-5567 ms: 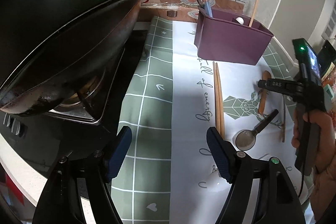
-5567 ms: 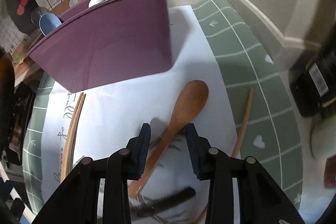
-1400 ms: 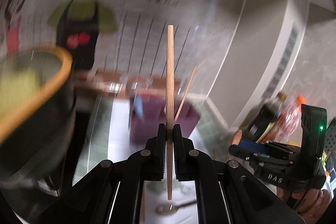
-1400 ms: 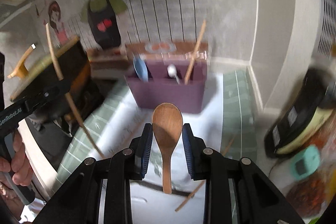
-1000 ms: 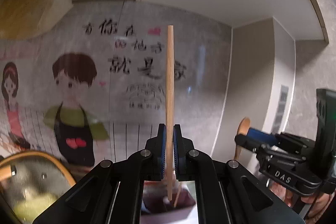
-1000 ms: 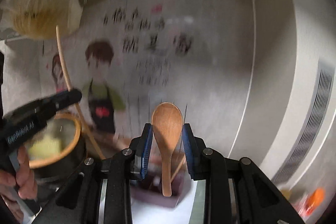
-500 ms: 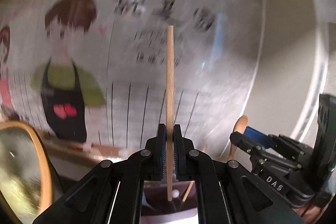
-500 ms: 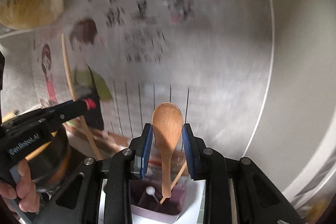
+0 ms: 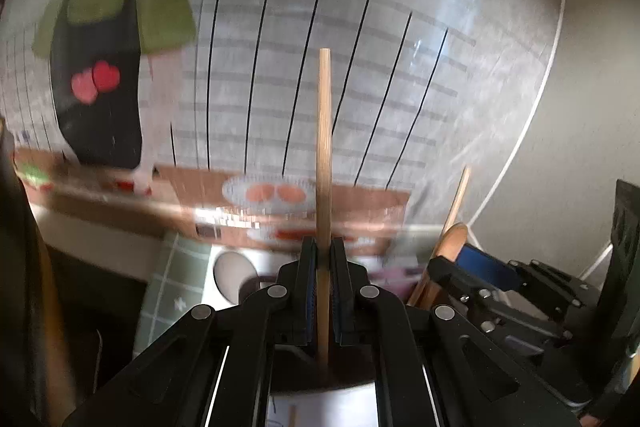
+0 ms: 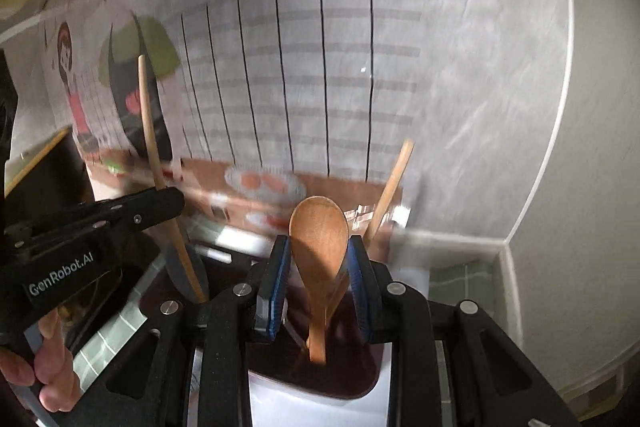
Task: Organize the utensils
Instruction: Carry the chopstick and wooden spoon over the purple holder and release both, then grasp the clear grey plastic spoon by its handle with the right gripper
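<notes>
My left gripper (image 9: 323,267) is shut on a wooden chopstick (image 9: 323,147) that stands upright, its lower end over the dark opening of the purple utensil holder (image 9: 320,375). My right gripper (image 10: 319,267) is shut on a wooden spoon (image 10: 319,239), bowl up, with the handle reaching down into the purple holder (image 10: 352,375). Another chopstick (image 10: 390,187) leans in the holder's right part. In the right wrist view the left gripper (image 10: 172,201) and its chopstick (image 10: 150,131) show at the left, over the holder's left end. Both views are blurred.
A tiled wall with cartoon stickers (image 9: 100,67) rises right behind the holder, above a brown ledge (image 9: 360,203). A green and white mat (image 9: 168,291) covers the counter. Dark cookware (image 9: 24,267) stands at the left. A hand (image 10: 48,367) grips the left tool.
Both grippers have come down and tilted forward, from facing the high wall to hanging just over the purple holder. The chopstick and the spoon stay gripped as before.
</notes>
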A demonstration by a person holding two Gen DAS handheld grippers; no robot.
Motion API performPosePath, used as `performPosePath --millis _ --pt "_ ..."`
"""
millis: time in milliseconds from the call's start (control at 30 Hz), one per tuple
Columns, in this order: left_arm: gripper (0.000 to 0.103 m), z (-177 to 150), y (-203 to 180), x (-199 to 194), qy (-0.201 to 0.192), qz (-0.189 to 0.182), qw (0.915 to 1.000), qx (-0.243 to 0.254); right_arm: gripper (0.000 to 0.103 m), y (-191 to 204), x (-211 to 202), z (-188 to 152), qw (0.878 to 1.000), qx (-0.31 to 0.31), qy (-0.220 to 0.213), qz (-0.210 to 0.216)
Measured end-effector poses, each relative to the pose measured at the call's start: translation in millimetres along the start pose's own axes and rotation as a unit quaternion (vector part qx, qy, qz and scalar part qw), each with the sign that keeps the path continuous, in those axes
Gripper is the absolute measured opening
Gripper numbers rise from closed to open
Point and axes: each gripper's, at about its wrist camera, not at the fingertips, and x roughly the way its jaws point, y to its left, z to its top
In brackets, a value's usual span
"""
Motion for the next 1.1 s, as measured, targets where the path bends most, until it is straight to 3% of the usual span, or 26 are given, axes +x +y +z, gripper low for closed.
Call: performPosePath --millis 333,533,600,700,800,967,1100 --pt "0.011 -16 -2 -8 0.032 0.022 0.9992 0.012 0.029 2 10 -30 0.998 0.023 0.06 0.003" --pt "0.026 -24 -7 -38 0.034 0.023 0.9989 0.022 0.043 -2 -25 -35 0.998 0.032 0.047 -0.002" --pt "0.041 -29 -11 -53 0.03 0.024 0.9987 0.034 0.051 0 -41 -36 0.999 0.024 0.039 -0.006" --pt "0.054 -35 -14 -74 0.02 0.026 0.9983 0.048 0.061 3 -63 -44 0.999 0.012 0.032 -0.015" --pt "0.057 -45 -15 -97 0.019 0.029 0.9975 0.062 0.069 7 -82 -56 0.999 0.003 0.036 -0.012" --pt "0.063 -68 -4 -123 0.041 0.012 0.998 0.046 0.07 22 -96 -84 0.997 -0.018 0.075 0.014" --pt "0.064 -97 13 -135 0.071 0.017 0.9965 0.042 0.07 52 -98 -116 0.988 -0.088 0.117 0.051"
